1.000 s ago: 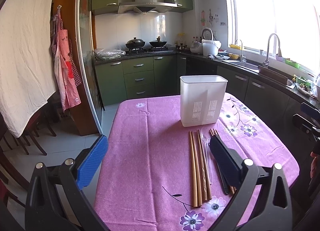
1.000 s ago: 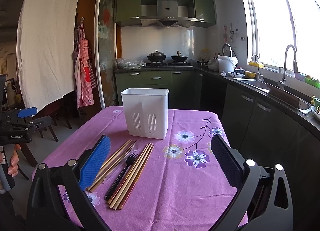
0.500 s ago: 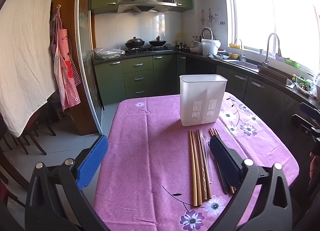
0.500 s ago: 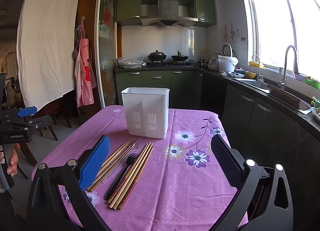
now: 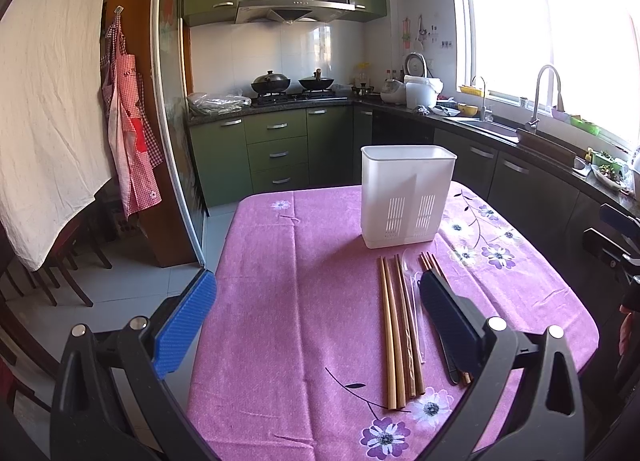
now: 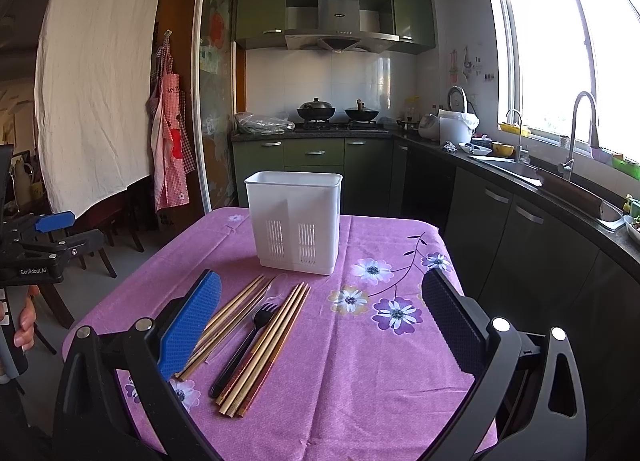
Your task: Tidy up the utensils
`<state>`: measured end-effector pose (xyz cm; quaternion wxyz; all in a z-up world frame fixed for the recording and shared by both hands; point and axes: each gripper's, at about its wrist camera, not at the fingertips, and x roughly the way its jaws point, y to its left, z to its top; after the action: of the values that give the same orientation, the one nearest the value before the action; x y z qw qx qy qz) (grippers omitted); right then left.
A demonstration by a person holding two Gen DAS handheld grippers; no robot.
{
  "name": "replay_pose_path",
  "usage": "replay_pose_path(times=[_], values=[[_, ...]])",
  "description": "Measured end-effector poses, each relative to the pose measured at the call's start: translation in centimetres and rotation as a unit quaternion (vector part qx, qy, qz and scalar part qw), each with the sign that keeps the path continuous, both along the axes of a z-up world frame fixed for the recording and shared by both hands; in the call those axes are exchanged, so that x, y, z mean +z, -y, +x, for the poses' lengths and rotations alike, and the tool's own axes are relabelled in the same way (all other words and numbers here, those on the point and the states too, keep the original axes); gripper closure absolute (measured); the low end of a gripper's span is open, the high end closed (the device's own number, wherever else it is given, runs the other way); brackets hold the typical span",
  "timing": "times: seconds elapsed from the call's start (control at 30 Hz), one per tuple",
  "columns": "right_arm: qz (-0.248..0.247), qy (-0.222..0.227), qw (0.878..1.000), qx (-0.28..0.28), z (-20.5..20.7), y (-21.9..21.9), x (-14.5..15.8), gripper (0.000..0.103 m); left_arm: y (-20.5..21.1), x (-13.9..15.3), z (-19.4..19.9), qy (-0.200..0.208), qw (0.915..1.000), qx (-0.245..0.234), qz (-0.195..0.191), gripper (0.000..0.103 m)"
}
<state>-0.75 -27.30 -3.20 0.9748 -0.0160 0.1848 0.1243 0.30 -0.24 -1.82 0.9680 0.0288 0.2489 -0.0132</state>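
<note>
Both hand-held grippers, left (image 5: 316,321) and right (image 6: 320,321), remain wide apart, holding nothing; nothing has shifted since earlier frames. White caddy (image 6: 295,221) stands mid-worktop (image 6: 360,381); chopsticks (image 5: 394,333) lie toward the near edge. Right half is bare cloth. Only the right view shows the black fork (image 6: 246,341) clearly.

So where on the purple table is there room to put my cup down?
The purple flowered tablecloth is bare left of the wooden chopsticks, and bare on the flower-print side beyond them. It is crowded in front of the white plastic utensil holder, where chopsticks and a black plastic fork lie.
</note>
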Motion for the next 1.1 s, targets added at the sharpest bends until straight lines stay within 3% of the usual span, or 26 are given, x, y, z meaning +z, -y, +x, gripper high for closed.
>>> replay_pose_path(times=[0.63, 0.73, 0.9, 1.1], values=[[-0.001, -0.002, 1.000, 0.001, 0.3, -0.3, -0.3, 0.004, -0.1, -0.1, 0.0, -0.002, 1.0000, 0.000, -0.001, 0.006], [-0.003, -0.032, 0.999, -0.011, 1.6, -0.1, -0.6, 0.004, 0.0, -0.3, 0.3, -0.009, 0.9999, -0.005, -0.002, 0.006], [-0.021, -0.108, 0.994, -0.014, 5.5, 0.8, -1.4, 0.004, 1.0, -0.6, 3.0, -0.054, 0.9978, -0.039, 0.001, 0.006], [-0.051, -0.166, 0.985, -0.003, 9.5, 1.4, -2.5, 0.004, 2.7, -2.6, 8.9, -0.161, 0.9847, -0.064, -0.016, 0.006]])
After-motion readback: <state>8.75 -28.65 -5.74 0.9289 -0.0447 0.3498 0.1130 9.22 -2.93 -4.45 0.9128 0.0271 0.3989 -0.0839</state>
